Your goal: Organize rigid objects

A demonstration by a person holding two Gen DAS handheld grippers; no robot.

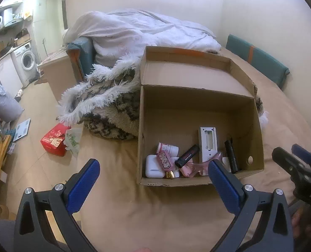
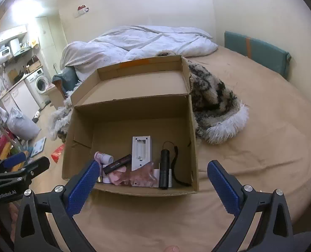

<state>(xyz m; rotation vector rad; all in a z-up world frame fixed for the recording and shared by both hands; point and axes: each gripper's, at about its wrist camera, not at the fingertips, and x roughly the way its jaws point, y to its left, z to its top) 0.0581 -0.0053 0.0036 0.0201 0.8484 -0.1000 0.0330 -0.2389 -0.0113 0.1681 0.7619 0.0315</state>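
Bed (image 2: 249,147) under a tan sheet, bearing all the rest; white duvet (image 2: 138,42) heaped at the far end, shaggy blanket (image 2: 214,109) bunched behind and beside the box.

Box (image 2: 132,113) of brown cardboard near the bed's near edge, lid flap thrown back toward the duvet, top open. Inside, everything crowded along the near wall, far half of the floor bare.

White case (image 2: 141,150) lying flat near the middle, long axis running from near wall toward far wall.

Black torch (image 2: 164,168) right of it, long axis near-to-far too, cord looped off toward the right wall.

Black tube (image 1: 186,152) left of the white case, lying slantwise, near end toward the left wall.

Pink scraper (image 1: 194,167) flat against the near wall, partly under the tube.

White earbud case (image 1: 154,166) in the near left corner; pink patterned bottle (image 1: 165,162) leaning over it, gold cap toward the near wall; pale capped bottle (image 1: 168,148) on its side just behind.

Left gripper (image 1: 153,174) over the bed before the box, fingers spread wide, nothing between them.

Right gripper (image 2: 153,175) likewise, fingers released, empty.
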